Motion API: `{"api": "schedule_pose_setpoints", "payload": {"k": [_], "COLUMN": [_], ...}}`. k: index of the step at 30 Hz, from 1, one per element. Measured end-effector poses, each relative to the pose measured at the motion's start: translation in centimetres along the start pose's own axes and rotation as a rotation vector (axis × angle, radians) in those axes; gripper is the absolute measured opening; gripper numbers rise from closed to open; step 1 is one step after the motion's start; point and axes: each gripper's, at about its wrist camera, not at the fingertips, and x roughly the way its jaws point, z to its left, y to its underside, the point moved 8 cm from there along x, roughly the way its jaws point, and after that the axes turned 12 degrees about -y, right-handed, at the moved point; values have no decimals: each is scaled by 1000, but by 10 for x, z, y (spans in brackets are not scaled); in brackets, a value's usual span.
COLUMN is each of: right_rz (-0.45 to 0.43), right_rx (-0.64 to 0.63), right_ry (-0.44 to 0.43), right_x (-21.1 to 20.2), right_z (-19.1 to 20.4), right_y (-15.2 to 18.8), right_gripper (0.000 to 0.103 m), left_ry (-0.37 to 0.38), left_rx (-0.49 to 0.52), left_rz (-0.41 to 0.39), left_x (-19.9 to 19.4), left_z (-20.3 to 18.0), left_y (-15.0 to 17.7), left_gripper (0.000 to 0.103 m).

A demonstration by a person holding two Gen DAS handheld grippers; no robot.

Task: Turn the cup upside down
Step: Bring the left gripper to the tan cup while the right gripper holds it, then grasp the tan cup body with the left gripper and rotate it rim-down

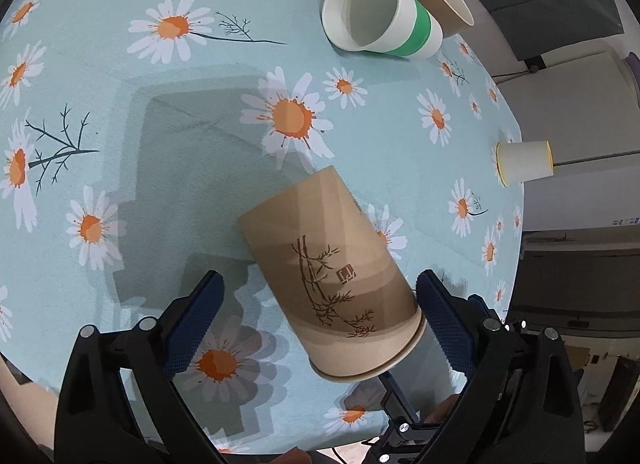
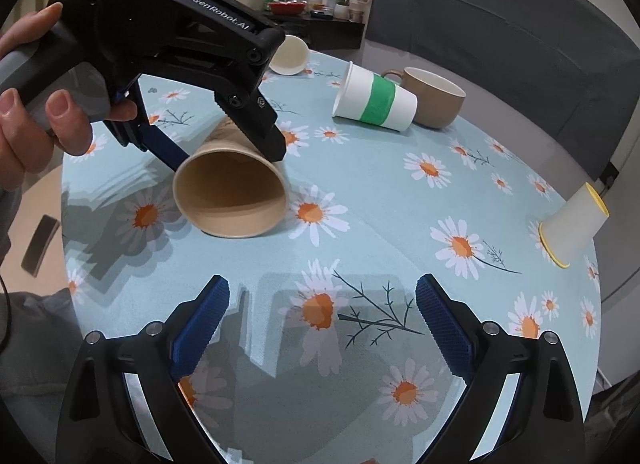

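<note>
Round table (image 2: 400, 232) under a pale blue daisy-print cloth; grey chair back behind it, cluttered shelf further off in the room. A dark flat object lies on the floor to the left, seen only in the right wrist view.

Left tongs (image 1: 320, 320) spread wide around the brown paper cup (image 1: 328, 264), which lies on its side on the cloth. Its rim touches the right pad; left pad stands clear of it. From the right wrist view the same left tongs (image 2: 224, 148) straddle the cup (image 2: 230, 192), mouth turned toward the camera, a bare hand (image 2: 36, 104) on the handle.

Right tongs (image 2: 322, 312) wide apart, nothing between them, over bare cloth.

Far side: green-banded paper cup (image 2: 374, 98) on its side, touching a brown mug (image 2: 434, 98). A small yellow-rimmed cup (image 2: 572, 224) sits mouth-down near the table edge. Another white cup (image 2: 290, 56) shows behind the left tongs in the right wrist view only.
</note>
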Motion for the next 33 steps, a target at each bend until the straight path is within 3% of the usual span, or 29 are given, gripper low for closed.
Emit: {"api": "schedule_pose_setpoints", "payload": {"k": [4,16,22,27,33], "right_rz": [6,16,15,8,-8], "right_rx": [31,35,20,16,33], "right_ry": [7,-3,4,11,16], "right_x": [3,10,13,16,21], "right_z": [-10,-8,3,12,21], "right_y": [0,-3,-9,-16,-22], "right_gripper": [90,90,90,90,90], "left_ry": [3,-34,-117,-220,-248], "left_rx": [25,159,238,302,360], "left_rz": [0,-79,-228,-415,-569], "left_x": [2,-6,-22,-43,-55], "left_z": [-3,3,15,28,43], "left_y": [-1,3,-3,-10,-12], "left_gripper": [74,68,66,66,66]}}
